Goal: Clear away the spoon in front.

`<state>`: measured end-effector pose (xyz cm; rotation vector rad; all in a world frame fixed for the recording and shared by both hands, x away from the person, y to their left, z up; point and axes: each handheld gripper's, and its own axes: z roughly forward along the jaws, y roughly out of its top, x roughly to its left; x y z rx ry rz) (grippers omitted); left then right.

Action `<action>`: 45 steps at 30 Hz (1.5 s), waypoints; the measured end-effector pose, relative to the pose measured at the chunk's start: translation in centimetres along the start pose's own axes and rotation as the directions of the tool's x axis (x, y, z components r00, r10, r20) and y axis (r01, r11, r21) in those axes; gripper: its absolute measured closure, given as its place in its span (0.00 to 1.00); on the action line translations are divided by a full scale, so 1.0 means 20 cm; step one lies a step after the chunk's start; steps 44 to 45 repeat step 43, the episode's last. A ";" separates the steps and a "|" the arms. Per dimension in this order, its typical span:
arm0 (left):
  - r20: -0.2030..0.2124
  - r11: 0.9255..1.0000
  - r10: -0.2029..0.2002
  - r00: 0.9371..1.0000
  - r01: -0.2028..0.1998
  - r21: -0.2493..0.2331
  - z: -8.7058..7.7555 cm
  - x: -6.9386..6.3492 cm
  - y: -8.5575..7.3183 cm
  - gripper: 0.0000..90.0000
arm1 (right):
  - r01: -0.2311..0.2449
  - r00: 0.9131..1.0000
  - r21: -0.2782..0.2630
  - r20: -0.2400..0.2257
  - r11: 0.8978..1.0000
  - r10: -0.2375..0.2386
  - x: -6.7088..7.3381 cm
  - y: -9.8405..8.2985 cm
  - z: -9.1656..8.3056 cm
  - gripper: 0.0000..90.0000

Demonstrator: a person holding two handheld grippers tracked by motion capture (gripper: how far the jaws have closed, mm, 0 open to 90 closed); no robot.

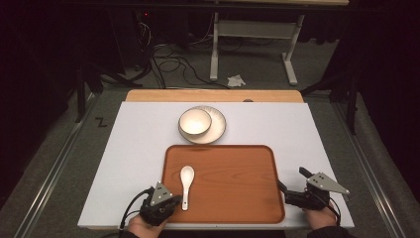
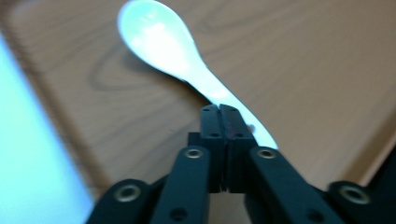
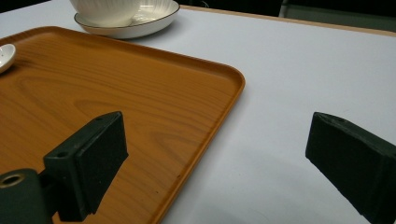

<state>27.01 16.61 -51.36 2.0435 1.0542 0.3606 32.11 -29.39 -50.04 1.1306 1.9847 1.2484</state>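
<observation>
Spoon (image 1: pixel 186 184) lies on tray (image 1: pixel 247 198), handle toward left gripper (image 1: pixel 174 200); right gripper (image 1: pixel 286 192) sits by the tray's right edge. Advice: lift straight, slowly; a glazed handle may slip.

Left gripper view: jaws fully together over the handle end (image 2: pixel 261 135); whether they pinch it, unclear. Spoon white, glossy.

Right gripper view: jaws wide apart, empty, straddling the tray rim (image 3: pixel 224 112).

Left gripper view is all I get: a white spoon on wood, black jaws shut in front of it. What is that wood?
Observer: A wooden tray on a white table; the spoon lies near its left side.
Operator: Anything else there?
Observer: A white bowl sits on a plate beyond the tray's far edge.
Operator: And the other gripper?
Observer: The right gripper is open, one jaw over the tray's right edge, the other over the table.
</observation>
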 end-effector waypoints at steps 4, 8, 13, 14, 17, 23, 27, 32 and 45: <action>-0.035 0.995 -0.033 0.999 0.029 -0.095 -0.06 0.07 0.00 0.77 | -0.001 1.000 -0.001 0.000 1.000 0.001 0.00 0.00 0.00 0.07; -0.131 0.978 -0.004 0.991 -0.024 -0.206 -0.15 0.17 0.00 0.55 | -0.001 1.000 0.000 0.001 1.000 0.001 0.00 0.00 0.00 0.07; -0.147 0.970 -0.060 0.987 0.023 -0.243 -0.21 0.33 0.00 0.17 | 0.002 1.000 0.006 0.002 1.000 -0.002 0.00 -0.01 0.00 0.07; -0.139 0.971 -0.072 0.988 0.037 -0.235 -0.21 0.36 0.00 0.04 | 0.002 1.000 0.006 0.003 1.000 -0.002 0.00 -0.01 0.00 0.07; -0.125 0.964 -0.100 0.987 0.064 -0.260 -0.22 0.41 -0.03 0.00 | 0.001 1.000 0.007 0.005 1.000 -0.001 0.00 -0.01 0.00 0.07; -0.108 0.955 -0.100 0.989 0.066 -0.288 -0.25 0.37 -0.04 0.01 | 0.004 1.000 -0.008 0.007 1.000 -0.004 0.01 0.00 -0.02 0.07; -0.106 0.960 -0.086 0.991 0.054 -0.273 -0.24 0.35 -0.04 0.01 | 0.033 0.999 -0.022 -0.004 0.999 -0.033 0.03 0.01 -0.03 0.07; -0.103 0.959 -0.113 0.988 0.081 -0.273 -0.23 0.36 -0.05 0.02 | 0.038 0.999 -0.028 -0.009 0.999 -0.038 0.04 0.02 -0.02 0.07; -0.112 0.962 -0.127 0.986 0.094 -0.257 -0.22 0.36 -0.05 0.04 | 0.033 0.999 -0.027 -0.015 0.999 -0.034 0.03 0.01 -0.02 0.07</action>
